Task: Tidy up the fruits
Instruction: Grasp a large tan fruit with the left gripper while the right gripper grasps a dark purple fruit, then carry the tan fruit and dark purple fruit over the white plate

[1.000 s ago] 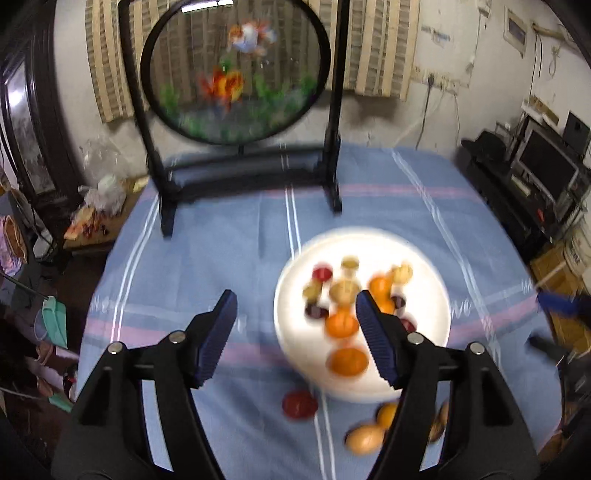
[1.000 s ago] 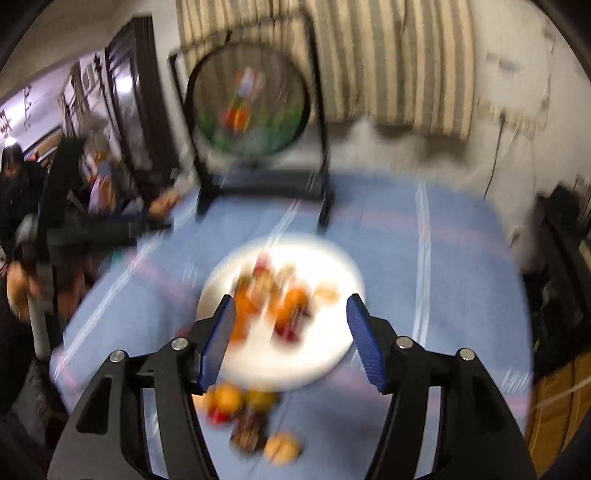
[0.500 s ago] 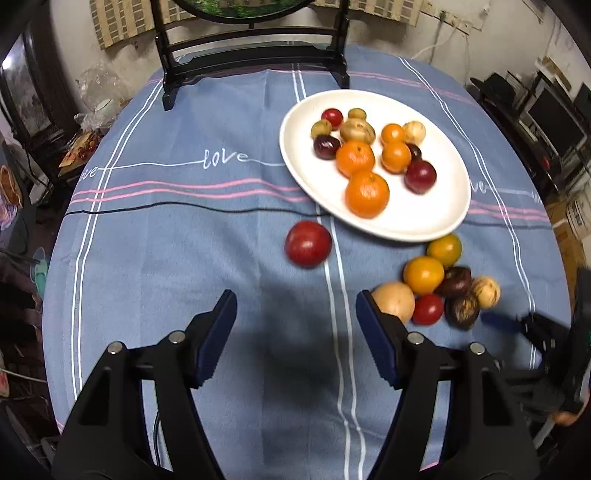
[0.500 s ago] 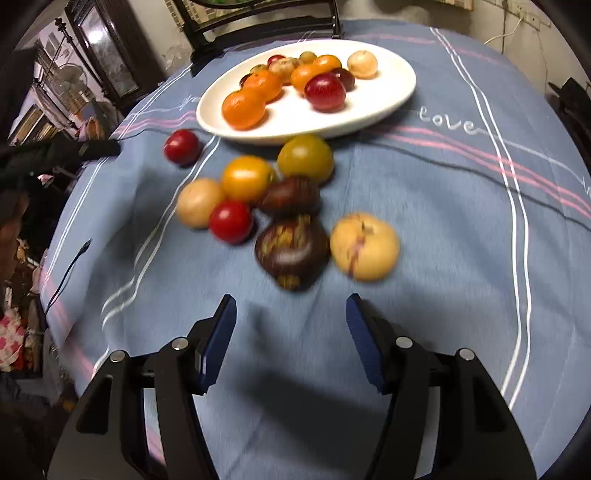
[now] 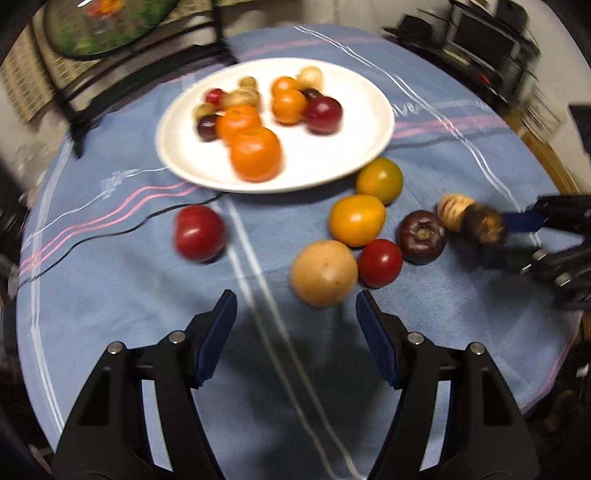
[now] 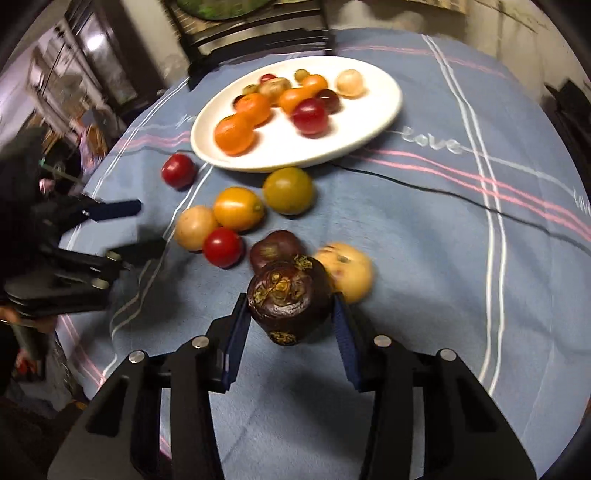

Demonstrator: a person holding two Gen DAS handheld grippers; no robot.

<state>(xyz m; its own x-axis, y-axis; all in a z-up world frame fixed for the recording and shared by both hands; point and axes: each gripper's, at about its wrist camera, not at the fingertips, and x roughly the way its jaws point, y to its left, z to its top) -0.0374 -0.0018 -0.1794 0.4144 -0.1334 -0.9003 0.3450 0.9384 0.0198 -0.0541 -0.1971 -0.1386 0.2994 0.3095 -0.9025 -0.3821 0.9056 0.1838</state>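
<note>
The right tool (image 6: 291, 325) is closing on a dark purple round mangosteen with dry yellowish flecks (image 6: 290, 299); the fruit sits between the blue pads, which appear to press its sides. Just behind it lie a second dark purple fruit (image 6: 275, 248) and a pale yellow-pink round fruit (image 6: 347, 273), the latter beside the right pad.

The left tool (image 5: 295, 332) hangs spread and empty above the cloth. A tan round fruit (image 5: 324, 273) lies just beyond its fingertips, nearer the right-hand finger. Touching that fruit is a small red tomato (image 5: 380, 263), and behind them a yellow-orange tomato (image 5: 356, 220) and a greenish-yellow one (image 5: 379, 180). A lone larger red tomato (image 5: 199, 232) rests well apart to the left.

A white oval plate (image 5: 354, 147) stands further back, holding oranges, a dark red plum-like fruit and several small brown and red fruits.

Everything lies on a round tabletop under a blue cloth with pink and white stripes and the word "love" (image 6: 461, 258). At the far edge stands a black frame with a round painted screen (image 5: 110, 29). Dark furniture and electronics crowd the room to the right; the left wrist view is blurred.
</note>
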